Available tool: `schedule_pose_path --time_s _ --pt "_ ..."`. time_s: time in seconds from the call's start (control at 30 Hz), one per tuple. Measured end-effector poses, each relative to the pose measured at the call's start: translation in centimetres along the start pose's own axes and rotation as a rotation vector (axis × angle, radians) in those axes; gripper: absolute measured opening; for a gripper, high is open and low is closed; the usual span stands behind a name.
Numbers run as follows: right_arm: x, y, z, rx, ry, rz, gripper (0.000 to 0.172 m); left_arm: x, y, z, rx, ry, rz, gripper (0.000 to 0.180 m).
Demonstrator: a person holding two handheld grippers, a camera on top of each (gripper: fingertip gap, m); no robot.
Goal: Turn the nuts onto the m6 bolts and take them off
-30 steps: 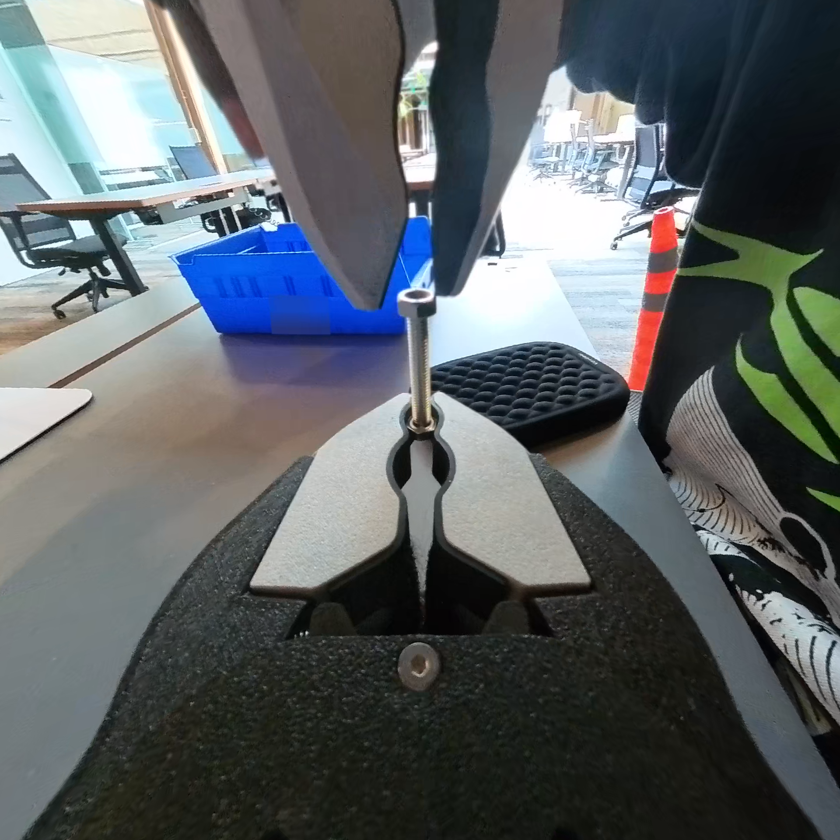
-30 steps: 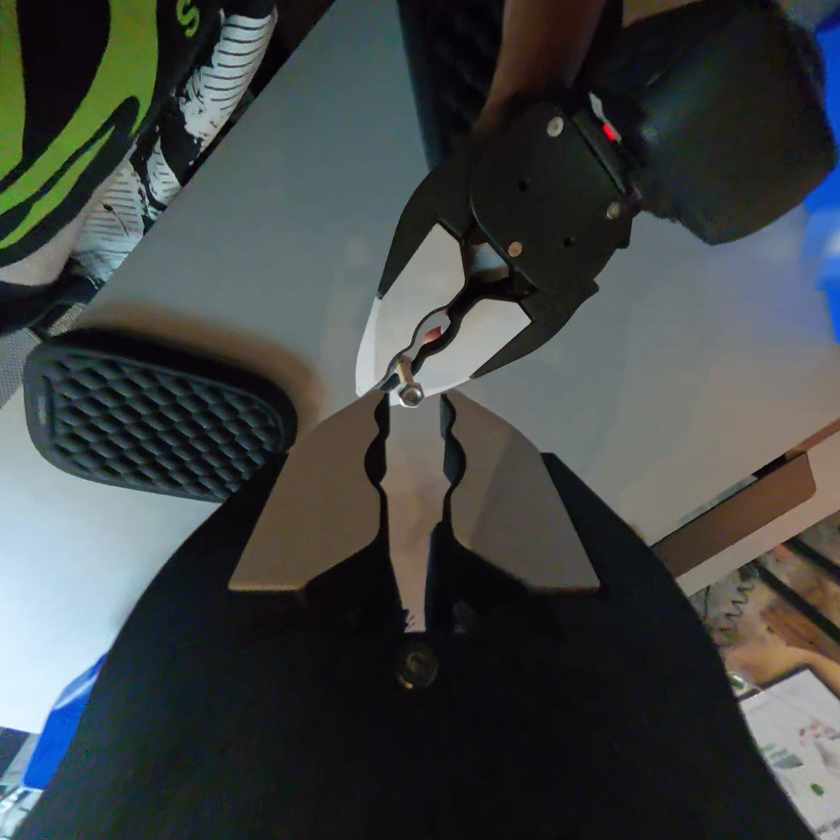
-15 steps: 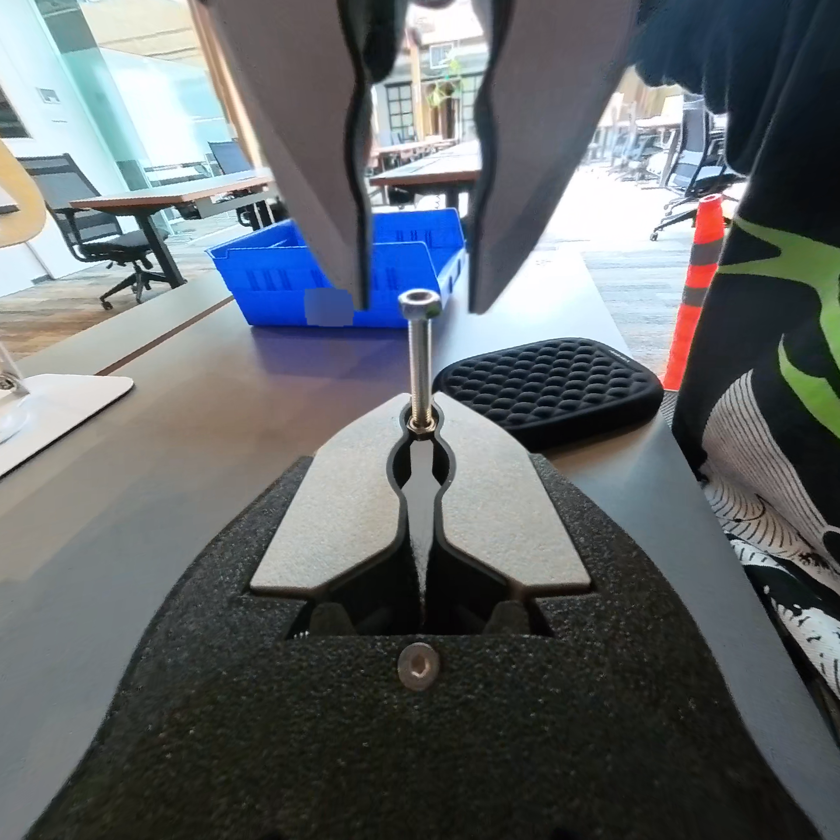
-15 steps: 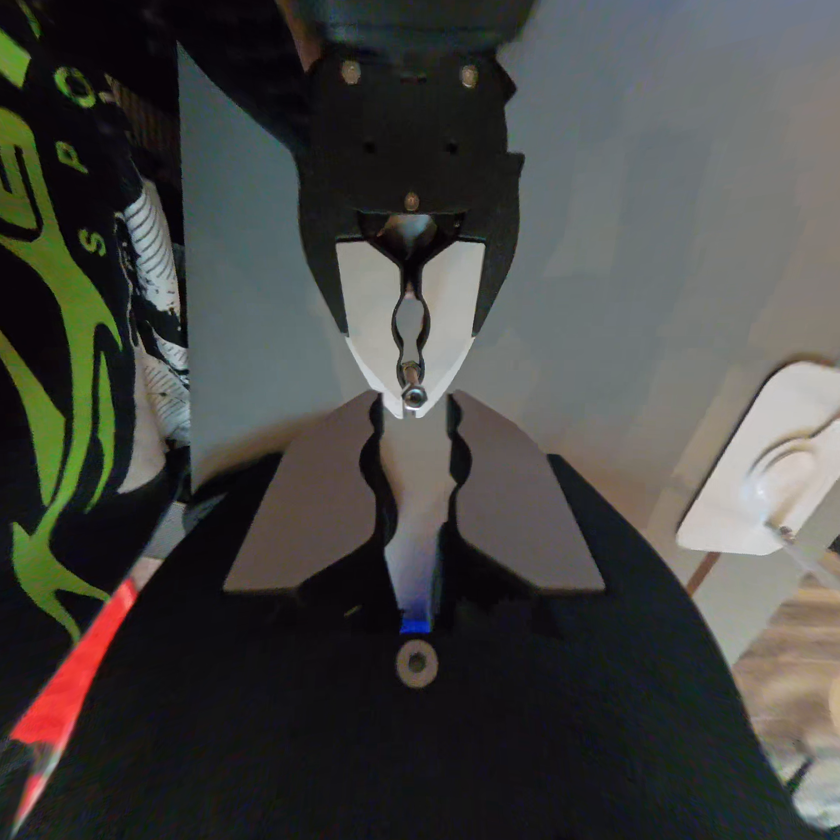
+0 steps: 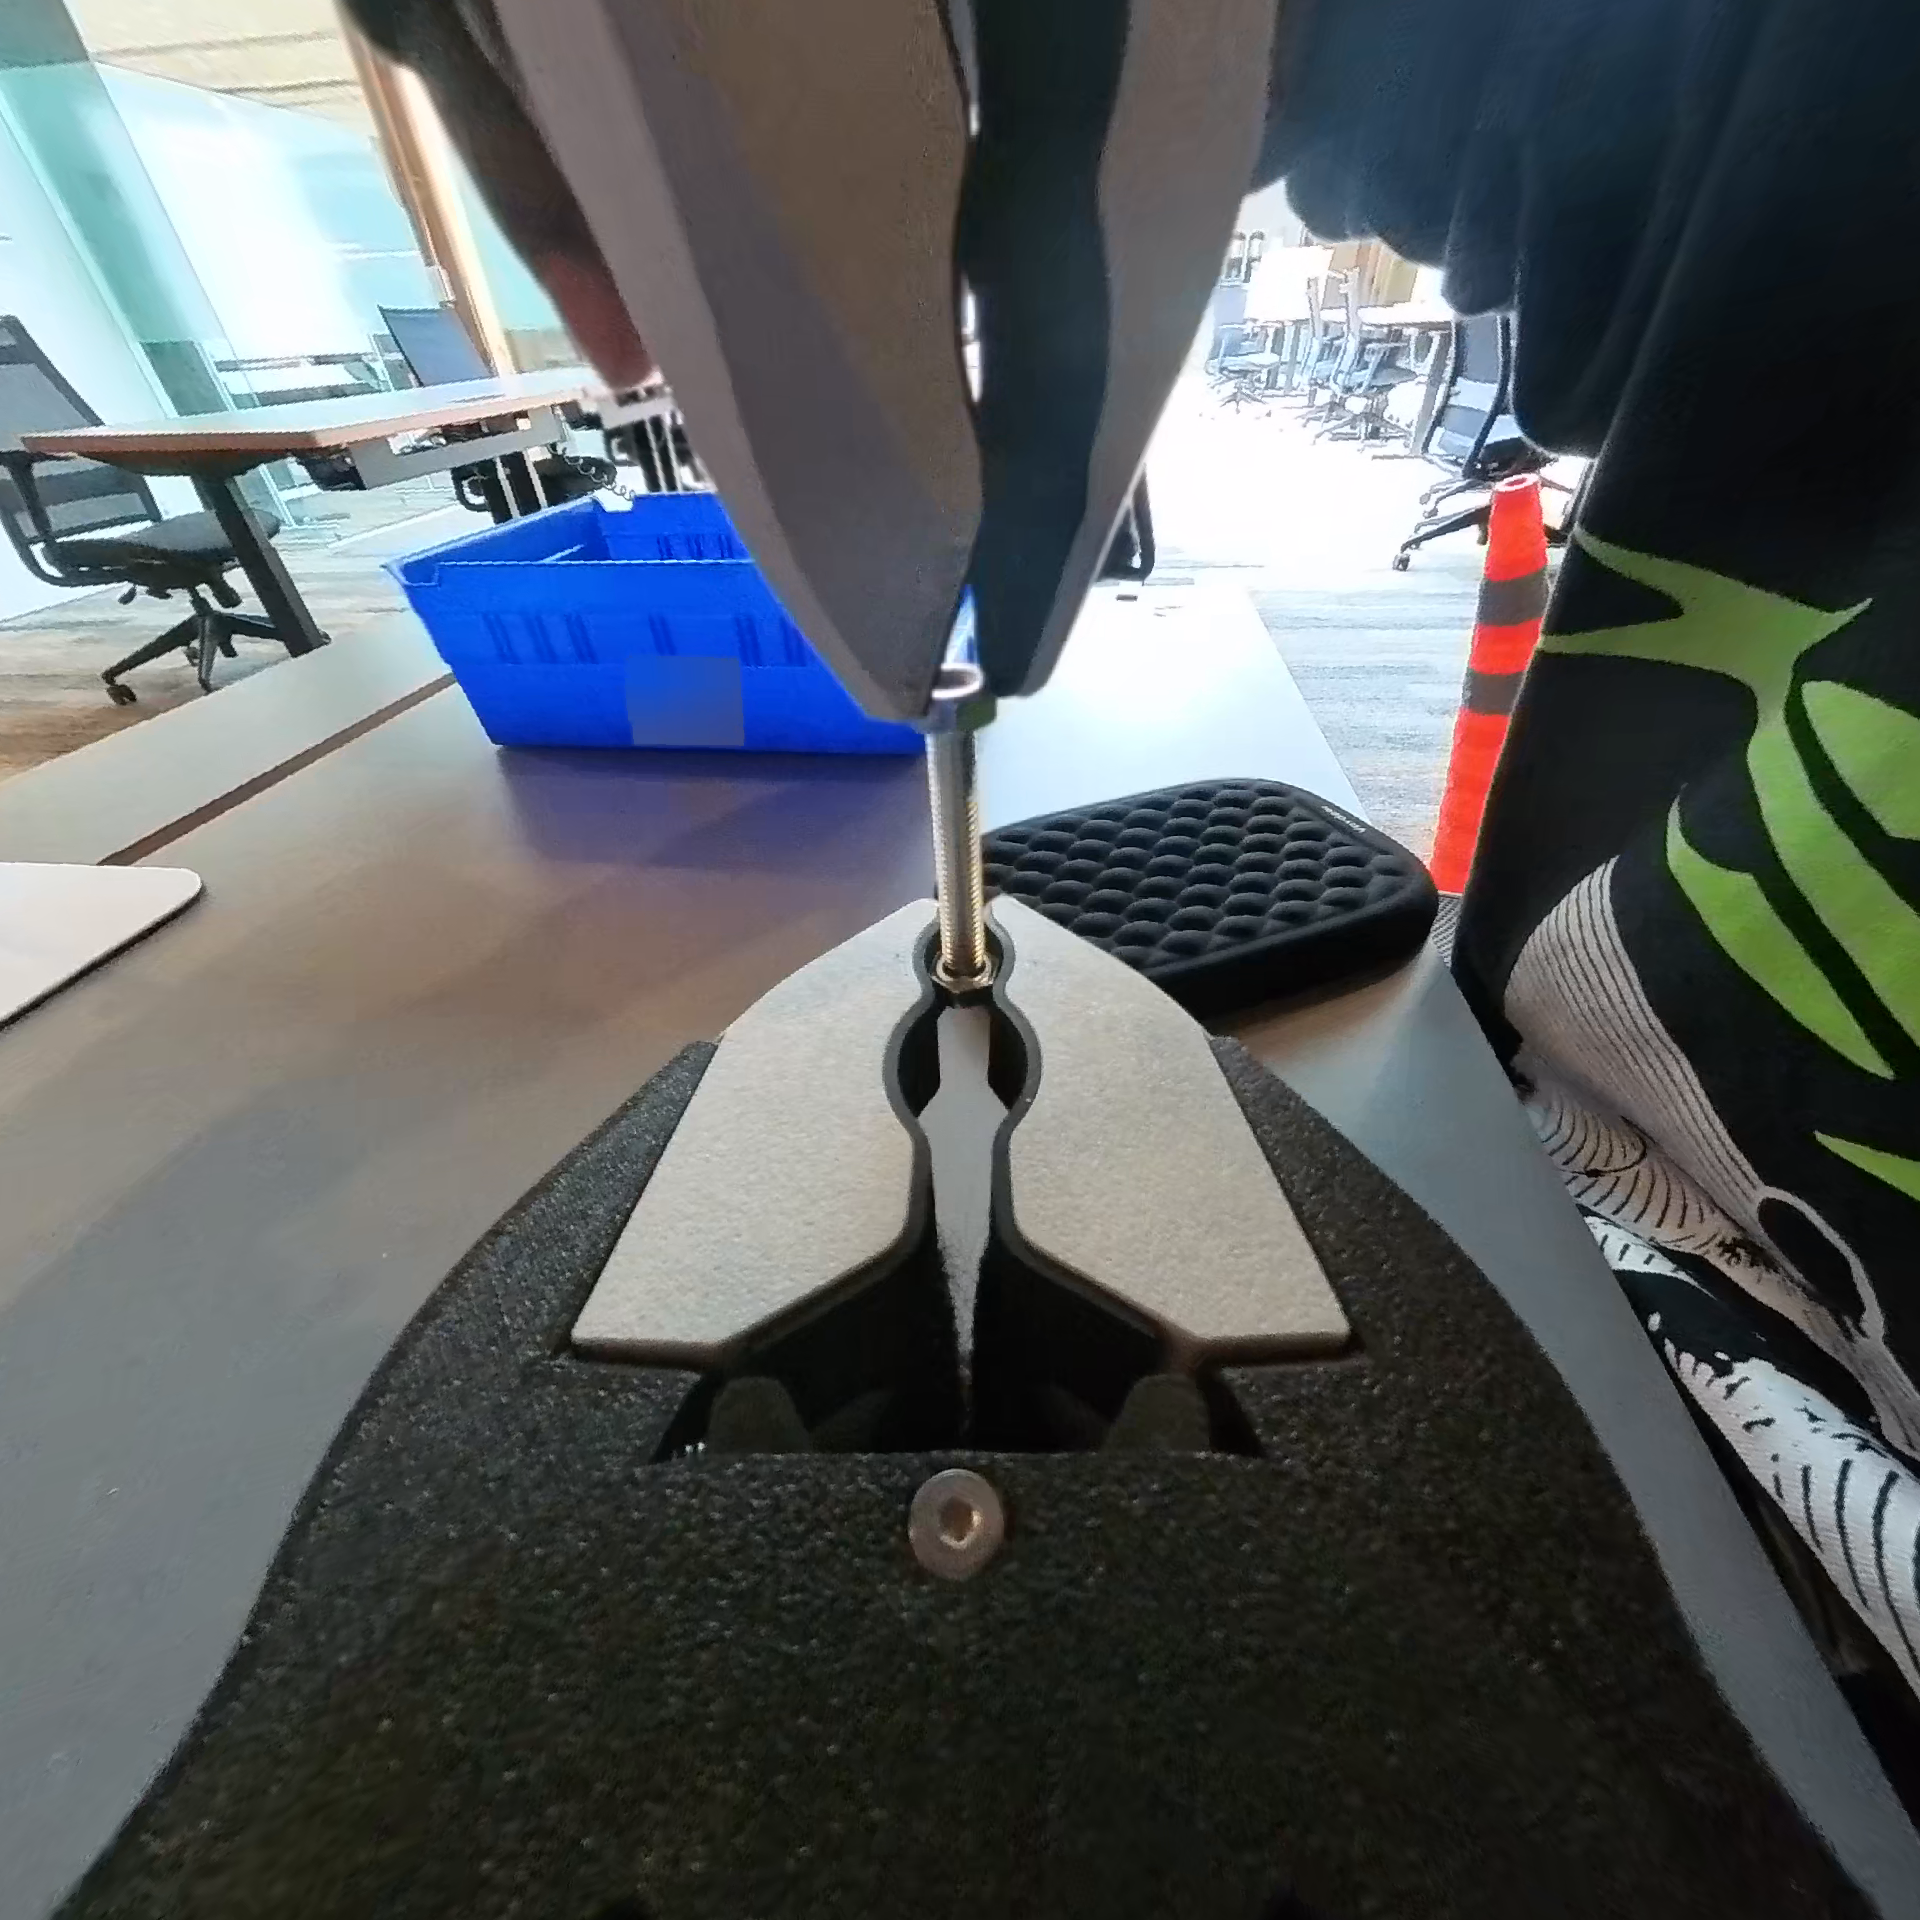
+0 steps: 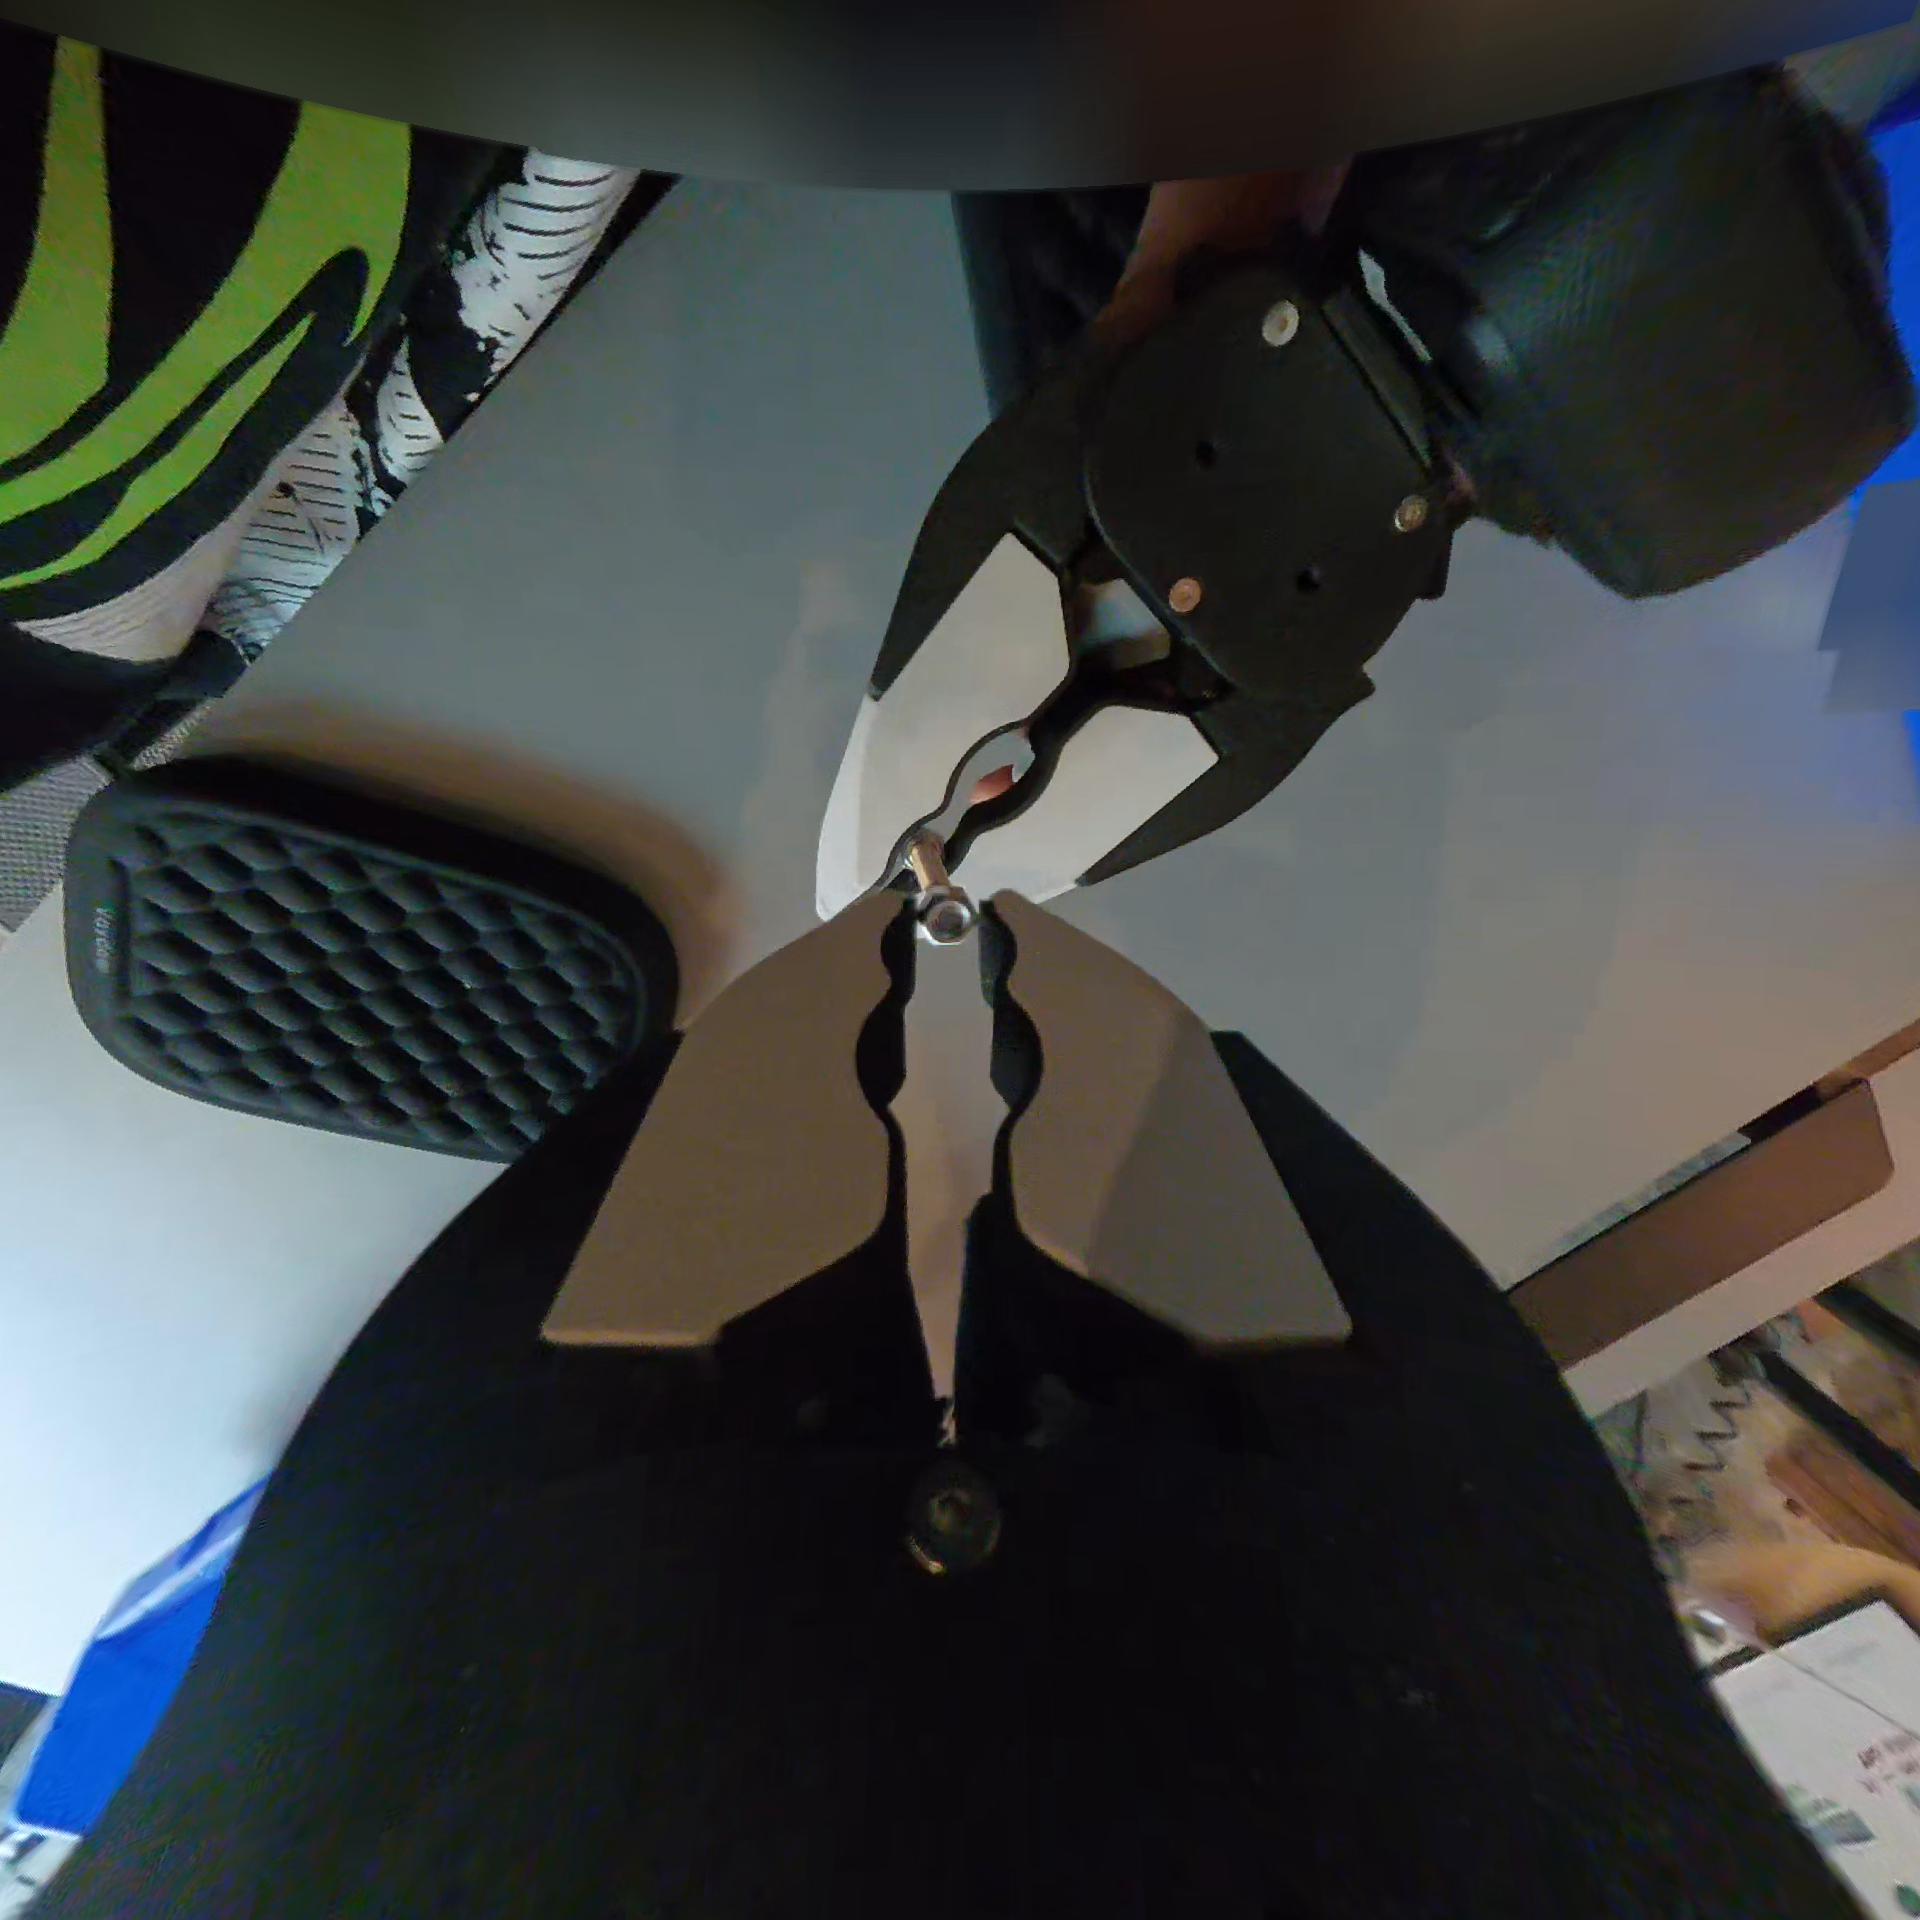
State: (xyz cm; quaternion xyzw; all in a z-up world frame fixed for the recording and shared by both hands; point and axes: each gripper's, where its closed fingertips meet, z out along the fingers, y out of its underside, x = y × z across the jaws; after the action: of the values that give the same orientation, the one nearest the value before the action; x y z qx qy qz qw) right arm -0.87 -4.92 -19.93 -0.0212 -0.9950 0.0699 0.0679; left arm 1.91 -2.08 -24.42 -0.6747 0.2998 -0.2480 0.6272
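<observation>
In the left wrist view my left gripper [image 5: 961,935] is shut on a small steel nut [image 5: 961,961] seated in the notch at its fingertips. A threaded steel bolt [image 5: 954,821] stands upright out of that nut. My right gripper [image 5: 961,696] comes down from above, and its tips are closed on the bolt's head. In the right wrist view my right gripper [image 6: 945,914] has the bolt head [image 6: 943,920] between its fingertips. The left gripper [image 6: 904,862] lies just beyond it, over the grey table [image 6: 675,520].
A blue bin [image 5: 623,623] stands at the back of the table [image 5: 416,987]. A black honeycomb pad [image 5: 1195,883] lies right of the bolt. A white flat piece [image 5: 73,925] sits at the left edge. A person in a black and green shirt [image 5: 1714,727] stands at the right, with an orange cone [image 5: 1501,644] behind. Some 6 centimetres of space lies between my two pairs of fingers.
My right gripper hung open above the bolt head, swung round it, then came down and closed on the head. My left gripper stayed shut on the nut.
</observation>
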Motion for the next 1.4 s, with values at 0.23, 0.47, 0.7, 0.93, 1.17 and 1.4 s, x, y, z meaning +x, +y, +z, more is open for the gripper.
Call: schedule_pose_path --time_s 0.23,0.47,0.7,0.93,1.17,1.4 --pt "0.5 0.3 0.1 -0.032 0.072 0.468 0.010 -0.9 0.0 -0.1 -0.005 -0.073 0.018 0.004" --pt "0.1 0.3 0.2 -0.012 0.115 0.581 0.030 -1.3 0.3 -0.1 -0.028 -0.097 0.016 0.004" --pt "-0.6 -0.1 -0.2 -0.014 0.039 0.037 0.025 -0.7 0.3 0.0 -0.018 -0.044 0.001 0.004" --pt "0.1 0.6 0.6 -0.027 0.003 0.007 0.010 -0.4 0.3 0.0 -0.019 -0.024 -0.001 0.004" --pt "0.9 1.1 0.4 -0.019 0.063 0.538 0.010 -1.5 0.1 -0.3 -0.010 -0.105 -0.001 0.004" --pt "0.4 1.0 0.4 -0.044 0.119 0.597 0.032 -1.5 0.2 -0.2 -0.020 -0.112 0.003 0.004"
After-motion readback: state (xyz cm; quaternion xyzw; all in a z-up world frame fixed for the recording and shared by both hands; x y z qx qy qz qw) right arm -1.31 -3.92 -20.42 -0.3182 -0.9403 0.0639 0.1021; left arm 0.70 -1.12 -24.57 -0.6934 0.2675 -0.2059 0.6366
